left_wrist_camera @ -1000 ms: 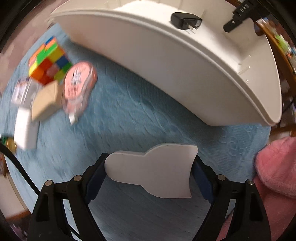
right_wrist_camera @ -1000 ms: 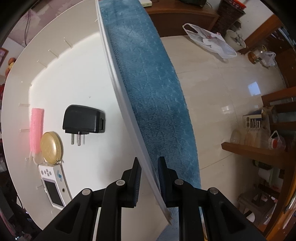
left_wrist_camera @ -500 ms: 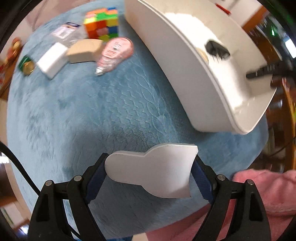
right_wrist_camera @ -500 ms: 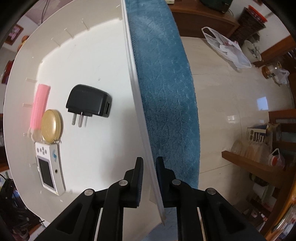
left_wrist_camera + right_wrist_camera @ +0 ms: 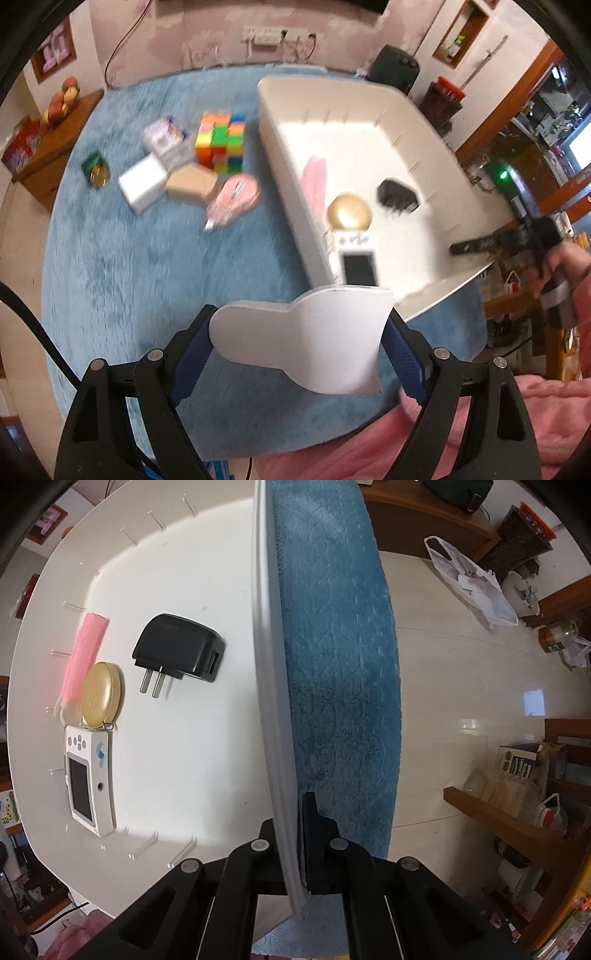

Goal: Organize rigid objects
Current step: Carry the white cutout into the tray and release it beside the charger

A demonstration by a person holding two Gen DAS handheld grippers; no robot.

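Note:
My left gripper (image 5: 297, 323) is shut on a flat white shaped panel (image 5: 306, 343), its blue pads against both edges, high above the blue cloth (image 5: 129, 277). The white bin (image 5: 291, 173) stands to the right with a black charger (image 5: 397, 195), a gold round tin (image 5: 349, 216), a white handheld device (image 5: 356, 258) and a pink strip (image 5: 316, 177) inside. My right gripper (image 5: 291, 812) points straight down, shut on the bin's wall (image 5: 269, 664). Loose on the cloth lie a colour cube (image 5: 221, 142), a pink tape dispenser (image 5: 236, 197), a tan block (image 5: 190, 182) and a white box (image 5: 142, 182).
A clear packet (image 5: 166, 138) and a small green-and-gold item (image 5: 96, 171) lie by the loose pile. A person's pink sleeve (image 5: 517, 424) fills the lower right. Beyond the cloth's edge is tiled floor (image 5: 461, 664), a plastic bag (image 5: 469, 579) and wooden shelves (image 5: 517, 812).
The left gripper has risen and rolled with the white panel, so the whole bin and pile now show. The right jaws have closed from a narrow gap onto the bin's wall.

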